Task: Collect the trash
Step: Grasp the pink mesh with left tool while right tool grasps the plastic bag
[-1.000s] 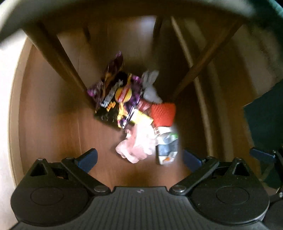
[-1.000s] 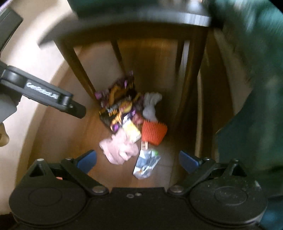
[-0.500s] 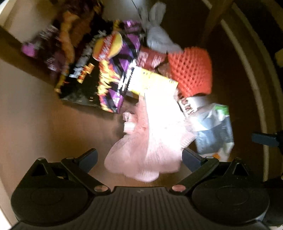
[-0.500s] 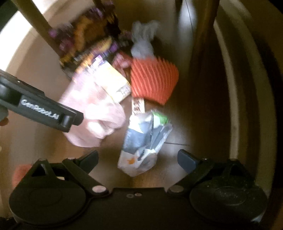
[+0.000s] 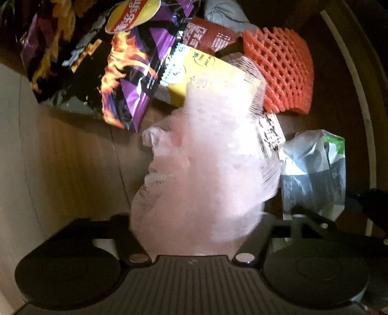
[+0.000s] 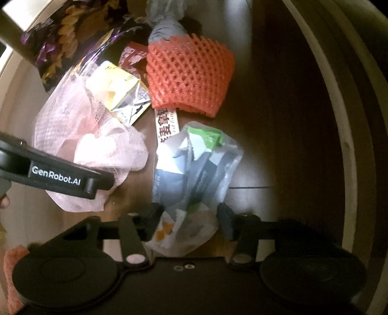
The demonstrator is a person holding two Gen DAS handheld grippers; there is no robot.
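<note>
A trash pile lies on the wooden floor. A pink foam net [image 5: 203, 174] fills the space between the fingers of my left gripper [image 5: 198, 225], which has closed in on it; the fingertips are hidden by it. The pink net also shows in the right wrist view [image 6: 80, 135], with the left gripper's finger [image 6: 60, 177] across it. My right gripper [image 6: 191, 218] straddles a crumpled clear plastic wrapper [image 6: 194, 174], its jaws part closed on either side of it. The wrapper also shows in the left wrist view [image 5: 312, 169].
An orange foam net [image 6: 189, 77], a yellow packet [image 6: 121, 94], a purple and black chip bag [image 5: 116, 60], a dark red wrapper [image 5: 208, 34], a grey rag [image 6: 165, 21] and a printed paper strip [image 6: 167, 123] lie in the pile. A pale baseboard edge [image 6: 339, 121] runs on the right.
Both grippers have dropped down from under the chair close to the pile. The left jaws have closed around the pink net and the right jaws have narrowed around the clear wrapper.
</note>
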